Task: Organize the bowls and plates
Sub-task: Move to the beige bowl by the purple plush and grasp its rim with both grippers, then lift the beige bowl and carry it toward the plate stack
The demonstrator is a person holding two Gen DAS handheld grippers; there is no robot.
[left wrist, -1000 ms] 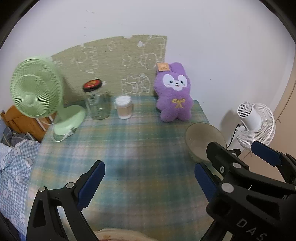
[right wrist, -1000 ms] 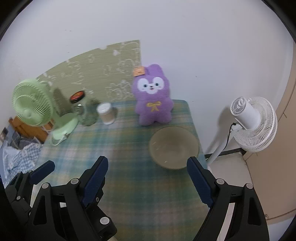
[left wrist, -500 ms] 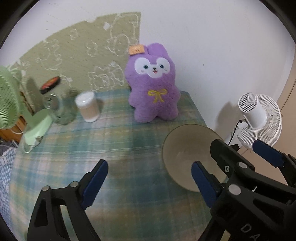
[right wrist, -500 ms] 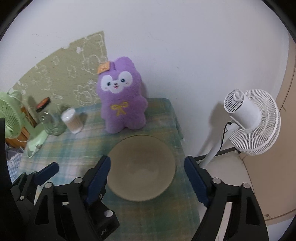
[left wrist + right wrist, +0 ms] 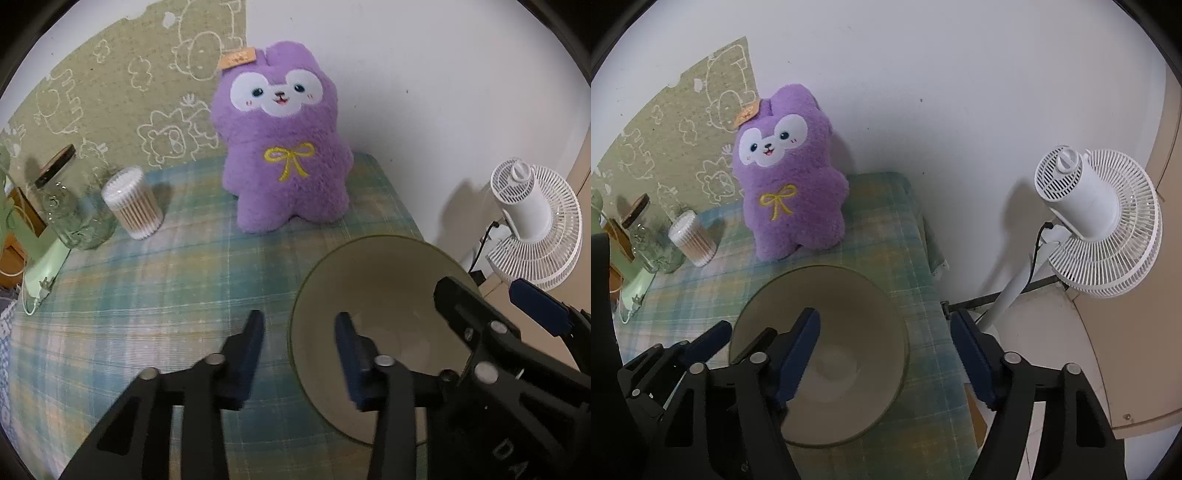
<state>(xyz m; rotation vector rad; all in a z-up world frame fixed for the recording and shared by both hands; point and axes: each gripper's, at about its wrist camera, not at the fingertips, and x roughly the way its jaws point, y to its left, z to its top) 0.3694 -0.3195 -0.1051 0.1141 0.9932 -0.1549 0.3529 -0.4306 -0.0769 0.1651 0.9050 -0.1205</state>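
Note:
A wide bowl [image 5: 391, 295] [image 5: 849, 314] with an olive rim and a pale inside sits on the checked tablecloth near the table's right edge. My left gripper [image 5: 299, 350] [image 5: 735, 341] straddles its left rim, one finger outside and one inside. The jaws are closing, with gaps still showing on both sides of the rim. My right gripper [image 5: 886, 354] [image 5: 495, 302] straddles the right rim, its left finger over the bowl's inside and its right finger beyond the table edge. Its jaws are closing too, and the pads are clear of the rim.
A purple plush rabbit [image 5: 284, 147] stands just behind the bowl against the wall. To the left are a tub of cotton swabs [image 5: 131, 203], a glass jar [image 5: 70, 210] and a green fan's base [image 5: 40, 266]. A white floor fan [image 5: 1097, 221] stands beyond the table's right edge.
Both grippers have dropped and moved forward to the bowl, which now fills the lower part of both views. Both pairs of jaws have narrowed, the left far more, and each now straddles the rim.

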